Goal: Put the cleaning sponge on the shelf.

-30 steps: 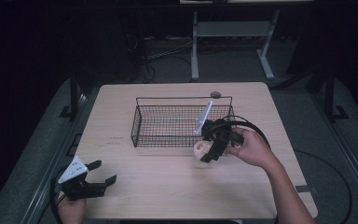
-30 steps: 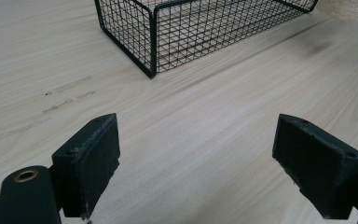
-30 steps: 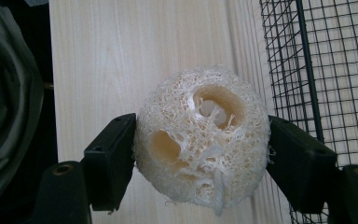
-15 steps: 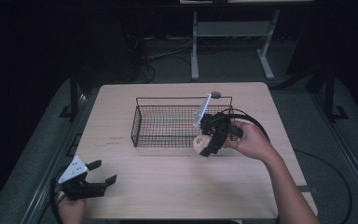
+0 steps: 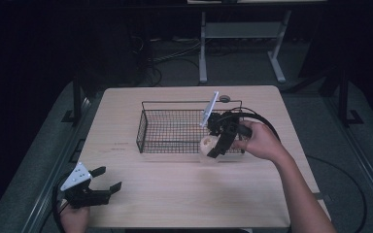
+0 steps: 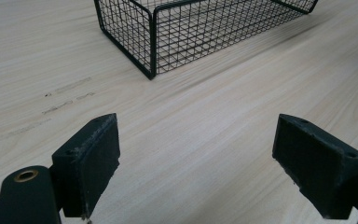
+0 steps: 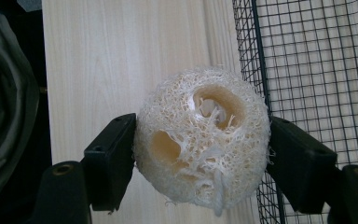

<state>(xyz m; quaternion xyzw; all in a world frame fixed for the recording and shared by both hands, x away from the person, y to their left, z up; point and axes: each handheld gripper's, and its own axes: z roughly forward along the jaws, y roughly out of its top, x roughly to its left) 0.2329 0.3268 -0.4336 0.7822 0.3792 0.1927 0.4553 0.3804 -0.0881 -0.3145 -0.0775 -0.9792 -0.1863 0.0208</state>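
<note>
A pale loofah sponge [image 7: 200, 140] sits squeezed between the jaws of my right gripper [image 7: 200, 161]. In the high view that gripper [image 5: 212, 145] holds the loofah [image 5: 205, 142] in the air at the near right rim of a black wire basket [image 5: 148, 124]. The same basket wall [image 7: 317, 70] shows at the right of the right gripper view. My left gripper [image 5: 108, 178] rests low at the table's near left corner, jaws wide apart with bare wood between them. The basket's corner [image 6: 151, 42] lies ahead of the left gripper [image 6: 196, 163].
The wooden table [image 5: 175, 194] has open room between the basket and the front edge. A small round grey disc [image 5: 224, 98] sits on the table just behind the basket. Beyond the table stands a white metal frame [image 5: 243, 43] on a dark floor.
My right gripper has carried the loofah up and away from me, from the table in front of the basket to the basket's near rim. The left gripper has stayed put.
</note>
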